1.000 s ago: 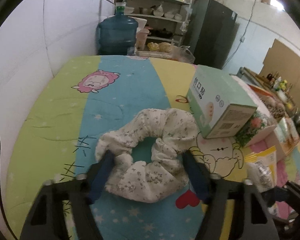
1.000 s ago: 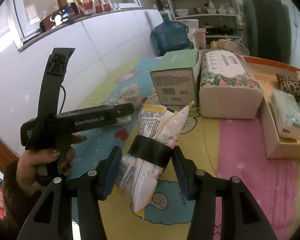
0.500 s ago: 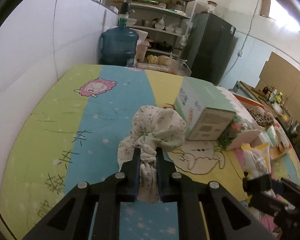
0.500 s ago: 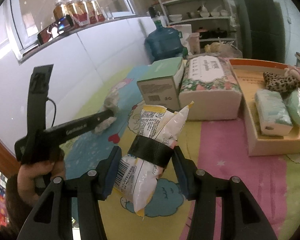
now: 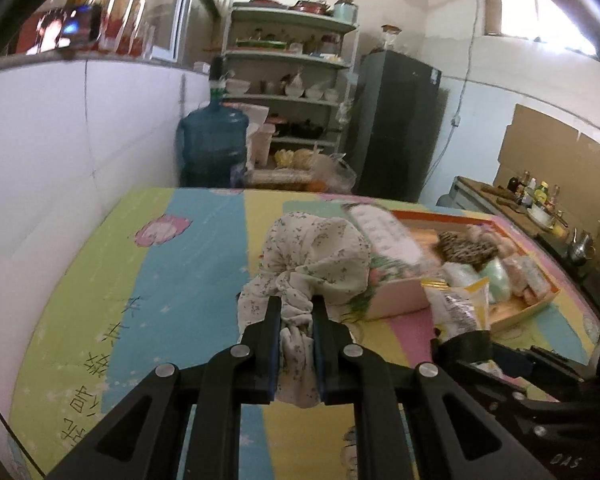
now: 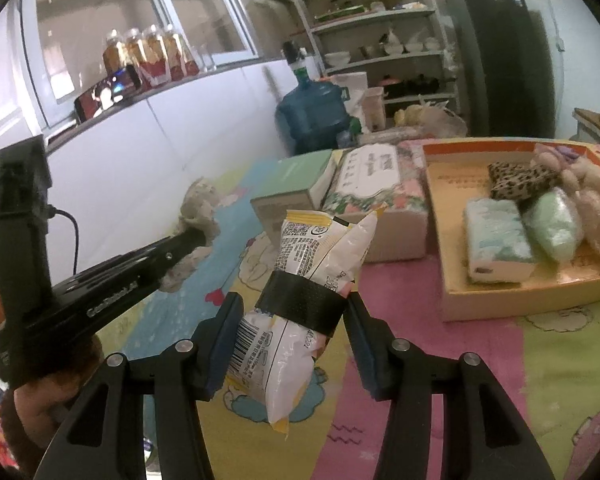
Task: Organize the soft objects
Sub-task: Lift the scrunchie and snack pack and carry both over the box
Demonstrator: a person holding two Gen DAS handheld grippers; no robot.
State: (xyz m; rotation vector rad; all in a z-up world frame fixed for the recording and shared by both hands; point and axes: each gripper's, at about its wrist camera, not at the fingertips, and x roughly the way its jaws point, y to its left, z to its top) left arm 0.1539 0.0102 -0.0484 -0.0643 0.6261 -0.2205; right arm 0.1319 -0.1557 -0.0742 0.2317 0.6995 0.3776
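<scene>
Left gripper [image 5: 296, 320]: pressed nearly together, pinching one gathered fold of the scrunchie [image 5: 316, 260]; its jaws have just been closing, with the cloth between them.
Scrunchie, left wrist view: white floral fabric, clear of the mat [image 5: 160, 280], most of its ring bunched beyond the fingertips and a tail of cloth hanging back between the jaws.
Handling, scrunchie: light and limp by the look of it; a pinch on one bunched fold should carry it, though the loose part will sag and swing.
Beyond it, left wrist view: tissue pack [image 5: 388, 240] and tray [image 5: 532, 304], blurred here, so their contents are hard to sort out.
Right gripper [image 6: 288, 320]: half spread, jaws clamped on the snack bag [image 6: 300, 292] at its black band [image 6: 300, 300].
Snack bag, right wrist view: held off the mat, tilted, top corner up and bottom seam hanging below the jaws.
Handling, bag: probably light, slick film over air and crumbly contents; the taped waist looks the best hold, since bare film could slip or crush.
Tray, right wrist view: just right of the tissue pack and a green box [image 6: 296, 196]; it holds a tissue packet [image 6: 496, 240], a leopard-print piece [image 6: 520, 180] and pale soft packs.
Free room: bare tray floor at the near left, a likely drop spot.
Other tool, right wrist view: left gripper at left with the scrunchie at its tip.
</scene>
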